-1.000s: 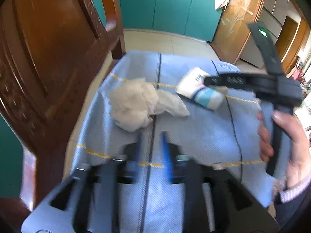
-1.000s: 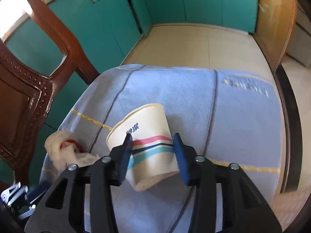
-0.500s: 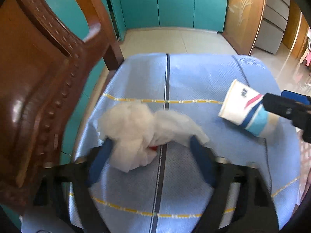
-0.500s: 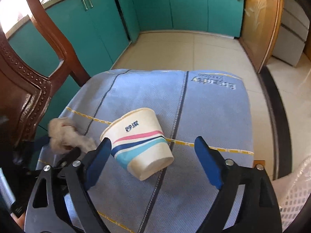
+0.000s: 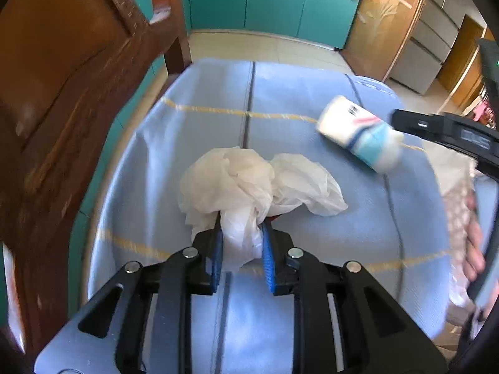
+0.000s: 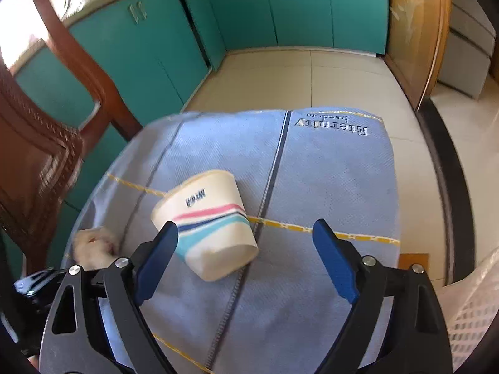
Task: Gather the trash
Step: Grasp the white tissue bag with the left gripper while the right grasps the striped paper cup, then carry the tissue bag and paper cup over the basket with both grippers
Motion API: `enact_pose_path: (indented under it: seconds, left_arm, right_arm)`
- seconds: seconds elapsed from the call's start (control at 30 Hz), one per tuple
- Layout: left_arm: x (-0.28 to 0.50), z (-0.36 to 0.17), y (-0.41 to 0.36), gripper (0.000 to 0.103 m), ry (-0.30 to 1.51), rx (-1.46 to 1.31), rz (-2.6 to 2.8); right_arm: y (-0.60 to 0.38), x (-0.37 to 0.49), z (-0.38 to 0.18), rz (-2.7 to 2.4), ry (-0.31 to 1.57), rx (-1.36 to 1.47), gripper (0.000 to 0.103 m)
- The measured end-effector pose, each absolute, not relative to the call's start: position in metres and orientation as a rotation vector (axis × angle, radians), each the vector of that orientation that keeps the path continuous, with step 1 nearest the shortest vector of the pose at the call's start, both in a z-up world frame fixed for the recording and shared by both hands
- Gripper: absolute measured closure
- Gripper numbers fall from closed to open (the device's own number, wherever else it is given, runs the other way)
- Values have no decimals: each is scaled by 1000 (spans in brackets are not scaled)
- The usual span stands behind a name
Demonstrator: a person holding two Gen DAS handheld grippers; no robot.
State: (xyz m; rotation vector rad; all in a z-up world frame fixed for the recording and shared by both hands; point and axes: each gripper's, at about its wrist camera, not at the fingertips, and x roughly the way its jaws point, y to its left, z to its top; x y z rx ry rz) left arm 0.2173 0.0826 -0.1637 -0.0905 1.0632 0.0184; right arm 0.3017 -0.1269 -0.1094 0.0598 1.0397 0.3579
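My left hand-held gripper (image 5: 240, 243) pinches the tissue (image 5: 246, 184) by a thin tail, which may tear; my right hand-held gripper (image 6: 246, 249), wide, could nudge the cup (image 6: 207, 221) rolling.

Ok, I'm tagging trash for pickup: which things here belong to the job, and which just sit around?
Job: crumpled tissue, gripped by the left tongs; paper cup on its side between the open right tongs.

Around: blue cushion, wooden chair, teal cabinets.
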Motion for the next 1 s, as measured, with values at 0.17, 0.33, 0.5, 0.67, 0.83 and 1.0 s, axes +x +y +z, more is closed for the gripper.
enact_pose_path:
  seconds: [0.17,0.33,0.5,0.67,0.83,1.0]
  left_arm:
    - [208,-165,82,80,1086,-101,-5]
    - [213,-171,78,77,1100,-64,-6]
    - [216,-173,73,69,1107,-37,-2]
    - [222,-176,73,67,1105,-36,5]
    - [223,-179,73,68,1083,-40,21]
    - [222,-176,74,76,1052,-68,33]
  right_arm:
    - [-102,303,-108,424,1028,-78,16]
    - [-71,313,-121,471,1064,-191,13]
    - [-50,317,-145,466,1123,-287,13]
    - [-54,317,-151,471,1141,-246,30]
    - [-62,311,-150,452,1138,-198,31]
    - [-79,295,-136,366,1096,-171,31]
